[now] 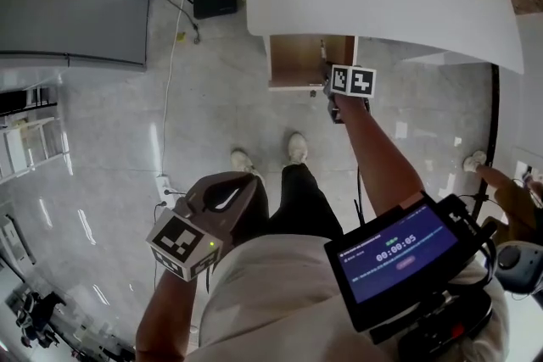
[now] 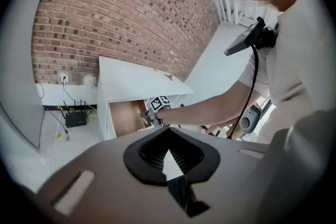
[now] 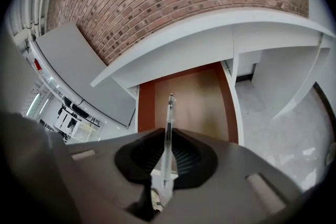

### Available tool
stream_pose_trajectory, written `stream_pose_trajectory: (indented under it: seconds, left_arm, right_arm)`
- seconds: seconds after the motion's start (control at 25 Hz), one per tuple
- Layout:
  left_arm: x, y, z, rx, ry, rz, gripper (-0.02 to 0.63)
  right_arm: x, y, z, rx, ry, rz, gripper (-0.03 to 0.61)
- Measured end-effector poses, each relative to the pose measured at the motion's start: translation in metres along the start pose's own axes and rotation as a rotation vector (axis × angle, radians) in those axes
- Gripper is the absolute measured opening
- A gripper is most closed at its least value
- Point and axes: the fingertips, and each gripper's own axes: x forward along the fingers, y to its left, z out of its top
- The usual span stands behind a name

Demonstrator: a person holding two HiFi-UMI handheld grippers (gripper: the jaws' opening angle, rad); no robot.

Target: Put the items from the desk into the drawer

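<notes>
Pinching the pen (image 3: 168,123) in the right gripper (image 3: 167,157), tip poking forward past the jaws over the open drawer (image 3: 194,97); holding the left gripper (image 2: 170,152) pressed together, empty.

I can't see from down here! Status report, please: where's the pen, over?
Right gripper shut on the pen, over the open drawer. Left gripper shut, empty, back by the body. Nothing seen in the way.

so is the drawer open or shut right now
Open: the drawer is pulled out from the desk, brown floor showing beyond the pen in the right gripper.
</notes>
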Motion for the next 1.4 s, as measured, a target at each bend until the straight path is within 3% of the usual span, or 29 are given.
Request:
stream_pose_trajectory:
  seconds: [0.68, 1.12, 1.4]
  left_arm:
    - [0.026, 0.007, 0.012, -0.047, -0.042, 0.088, 0.008]
    - [0.052, 0.012, -0.010, -0.117, -0.043, 0.097, 0.008]
    - [0.050, 0.020, -0.020, -0.137, -0.052, 0.121, 0.008]
  right_arm:
    - [0.069, -0.031, 0.011, 0.062, 0.047, -0.029, 0.044]
    - [0.117, -0.055, 0.011, 0.032, 0.090, -0.048, 0.044]
    - [0.134, -0.053, -0.004, 0.062, 0.145, -0.006, 0.048]
